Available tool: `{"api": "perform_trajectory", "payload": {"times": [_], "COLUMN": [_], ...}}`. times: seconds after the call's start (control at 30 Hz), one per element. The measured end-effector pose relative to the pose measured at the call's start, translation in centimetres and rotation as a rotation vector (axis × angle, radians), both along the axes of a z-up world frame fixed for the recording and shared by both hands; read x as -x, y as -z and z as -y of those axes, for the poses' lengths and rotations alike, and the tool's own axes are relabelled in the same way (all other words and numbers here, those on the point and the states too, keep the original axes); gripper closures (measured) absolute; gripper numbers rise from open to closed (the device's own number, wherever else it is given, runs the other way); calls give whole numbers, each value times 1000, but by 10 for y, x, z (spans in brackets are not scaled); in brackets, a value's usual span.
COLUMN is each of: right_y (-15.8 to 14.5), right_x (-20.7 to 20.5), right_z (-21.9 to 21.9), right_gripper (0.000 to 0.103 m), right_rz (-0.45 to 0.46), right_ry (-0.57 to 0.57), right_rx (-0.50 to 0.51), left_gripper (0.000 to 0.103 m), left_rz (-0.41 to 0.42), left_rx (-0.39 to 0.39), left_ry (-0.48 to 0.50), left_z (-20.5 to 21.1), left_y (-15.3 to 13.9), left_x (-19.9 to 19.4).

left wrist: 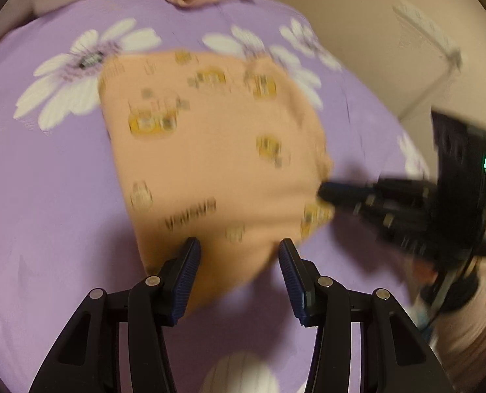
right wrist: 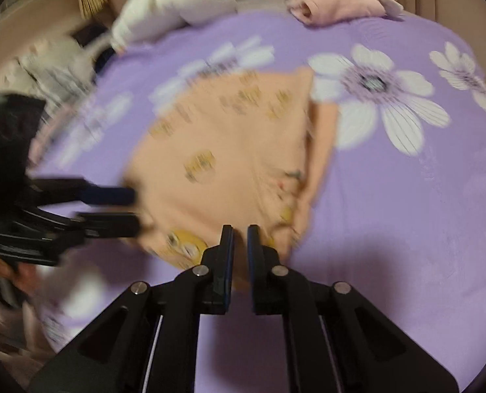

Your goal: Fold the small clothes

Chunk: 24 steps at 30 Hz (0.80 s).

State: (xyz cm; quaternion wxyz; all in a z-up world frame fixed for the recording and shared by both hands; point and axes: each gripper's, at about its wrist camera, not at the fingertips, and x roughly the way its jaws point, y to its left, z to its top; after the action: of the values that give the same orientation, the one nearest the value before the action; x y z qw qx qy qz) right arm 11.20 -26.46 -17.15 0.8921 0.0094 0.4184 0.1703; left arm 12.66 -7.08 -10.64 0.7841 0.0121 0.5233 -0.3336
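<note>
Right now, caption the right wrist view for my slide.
Right gripper pinches the peach garment's near edge over a purple floral sheet; left gripper alongside.

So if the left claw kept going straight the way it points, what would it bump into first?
Probably the peach printed cloth garment: the open left claw has its near edge between its fingers, lying on the purple flowered bedsheet. Blur makes depth uncertain.

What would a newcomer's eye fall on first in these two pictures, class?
First, the peach garment with yellow prints, spread mid-picture on the purple bedsheet with big white daisies. Next, the right gripper, shut on the garment's near edge, and the left gripper, jaws apart over its other near edge. Folded pink clothes lie at the far end.
</note>
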Motion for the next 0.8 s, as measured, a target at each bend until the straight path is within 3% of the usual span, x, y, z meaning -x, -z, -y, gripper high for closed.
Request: {"api": "perform_trajectory", "payload": {"times": [0.07,0.17,0.27,0.43,0.6,0.8], "right_y": [5,4,-2,-27,-39,-48], "right_x": [8,14,20,24,-7,-79], "right_z": [7,21,29,26,16,16], "right_gripper": [94,82,83,82,79,80], "right_rz": [-6,-24,-17,74,110,90], "right_ry": [9,39,50,46,88,136], "right_rx": [6,-10,-33,-87,-110,-211], "left_gripper": [55,55,55,55,55,55], "left_rz": [46,25,19,43,29,77], "left_rx": [-29,-11,41,152,204,167], "left_ry": [40,26,3,-63,-150,-178], "left_z": [-2,-11,-23,-36,-28,-15], "left_y": [1,-6,-20,-43,-42,-41], "left_x": [10,12,16,6,-25,-51]}}
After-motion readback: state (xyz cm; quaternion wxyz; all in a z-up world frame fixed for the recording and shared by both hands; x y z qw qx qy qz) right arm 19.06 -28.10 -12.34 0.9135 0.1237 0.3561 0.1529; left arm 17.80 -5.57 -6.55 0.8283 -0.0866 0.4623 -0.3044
